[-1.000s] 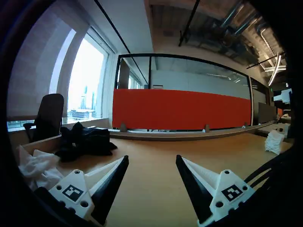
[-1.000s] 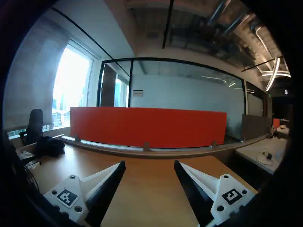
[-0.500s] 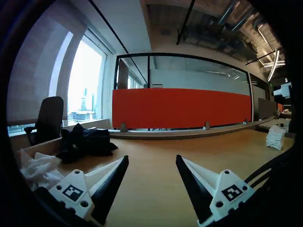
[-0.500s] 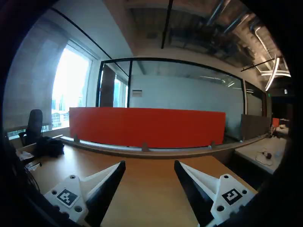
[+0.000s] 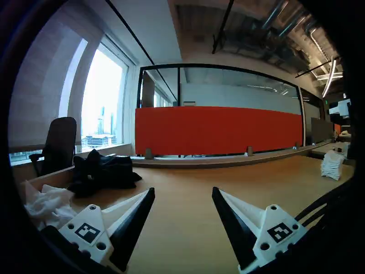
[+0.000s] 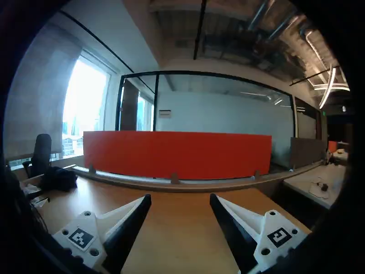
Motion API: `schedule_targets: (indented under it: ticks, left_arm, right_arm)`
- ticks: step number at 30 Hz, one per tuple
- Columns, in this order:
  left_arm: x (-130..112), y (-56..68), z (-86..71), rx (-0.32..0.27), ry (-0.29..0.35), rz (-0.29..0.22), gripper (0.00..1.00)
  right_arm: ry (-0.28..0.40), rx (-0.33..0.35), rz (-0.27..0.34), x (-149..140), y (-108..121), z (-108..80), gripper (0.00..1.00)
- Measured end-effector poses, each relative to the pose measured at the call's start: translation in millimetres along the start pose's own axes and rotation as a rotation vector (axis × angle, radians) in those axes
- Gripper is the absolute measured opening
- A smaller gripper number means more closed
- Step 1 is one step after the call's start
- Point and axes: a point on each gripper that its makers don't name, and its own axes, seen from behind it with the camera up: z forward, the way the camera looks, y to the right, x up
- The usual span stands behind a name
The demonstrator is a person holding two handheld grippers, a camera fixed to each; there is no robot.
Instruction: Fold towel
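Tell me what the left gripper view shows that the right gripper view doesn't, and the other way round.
Left gripper view: a stack of folded white towels at far right and a crumpled white cloth near left. Right gripper view: a neighbouring white desk with a cable. Shared: wooden table, orange divider, black fabric heap, black chair; likewise the left gripper and right gripper both have fingers open, holding nothing.

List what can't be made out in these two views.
Left gripper view: the white cloth at the left has its lower part cut off by the image edge and the left gripper. Whether it is one towel or several is unclear.
Left gripper view: the white stack at the far right is too small to count pieces.
Right gripper view: the black bundle is too small and dark to identify.
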Motion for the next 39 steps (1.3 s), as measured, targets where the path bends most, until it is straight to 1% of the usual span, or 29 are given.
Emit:
schedule_targets:
  ticks: [9,15,21,27,33,39]
  left_arm:
    - [-0.2,-0.9,0.1,0.000,-0.001,0.001,0.93]
    - [0.4,-1.0,0.7,0.000,0.000,0.000,0.93]
    - [-0.2,-1.0,0.7,0.000,0.000,0.000,0.93]
    - [-0.3,-0.6,0.7,0.000,0.000,0.000,0.93]
    - [-0.3,-0.7,0.6,0.000,0.000,0.000,0.93]
    - [-0.1,-0.2,0.3,0.000,0.000,0.000,0.93]
  right_arm:
    - [0.040,0.001,0.039,0.3,8.1,-2.0,1.00]
    - [0.045,-0.010,0.051,-15.4,18.2,-1.2,1.00]
    - [0.045,-0.016,0.064,-37.5,28.3,2.5,1.00]
    - [0.035,-0.017,0.053,-64.6,36.6,4.0,1.00]
    - [0.016,-0.018,0.060,-94.1,40.7,8.2,1.00]
    - [0.012,-0.026,0.067,-116.1,48.2,11.3,0.99]
